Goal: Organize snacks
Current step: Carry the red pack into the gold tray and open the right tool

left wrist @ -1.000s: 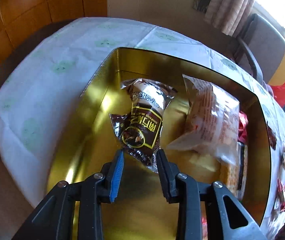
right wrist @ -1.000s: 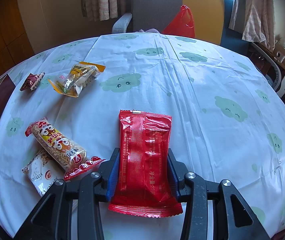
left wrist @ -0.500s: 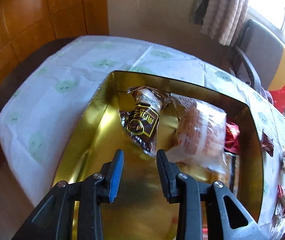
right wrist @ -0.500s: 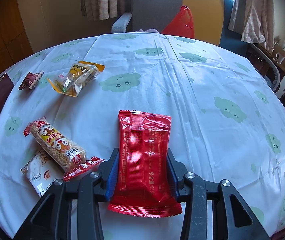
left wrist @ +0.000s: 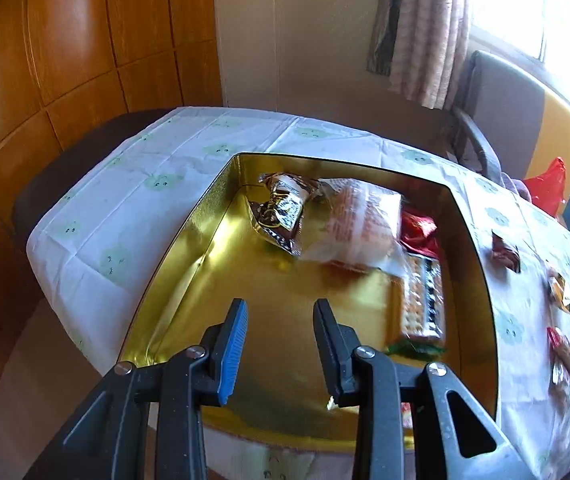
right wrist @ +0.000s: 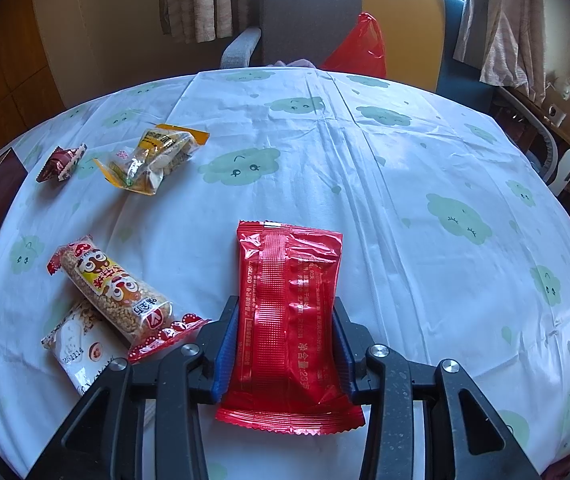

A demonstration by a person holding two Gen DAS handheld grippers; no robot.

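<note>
Snacks scattered on cloud-print tablecloth [right wrist: 365,184] (curtained room); right tool [right wrist: 285,340] clamps red packet [right wrist: 289,320].

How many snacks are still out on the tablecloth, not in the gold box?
5: red packet between the right gripper's jaws, puffed-grain bar and white packet beside it, yellow packet and dark red candy farther back. Others may be hidden.

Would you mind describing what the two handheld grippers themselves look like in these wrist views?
Both look alike. The left gripper and right gripper each have two black, angular plastic fingers on triangular cut-out linkage arms joined by round silver rivets. The finger pads facing inward are ribbed blue on one side. No cables, markings, hands or sleeves are visible in either view.
</note>
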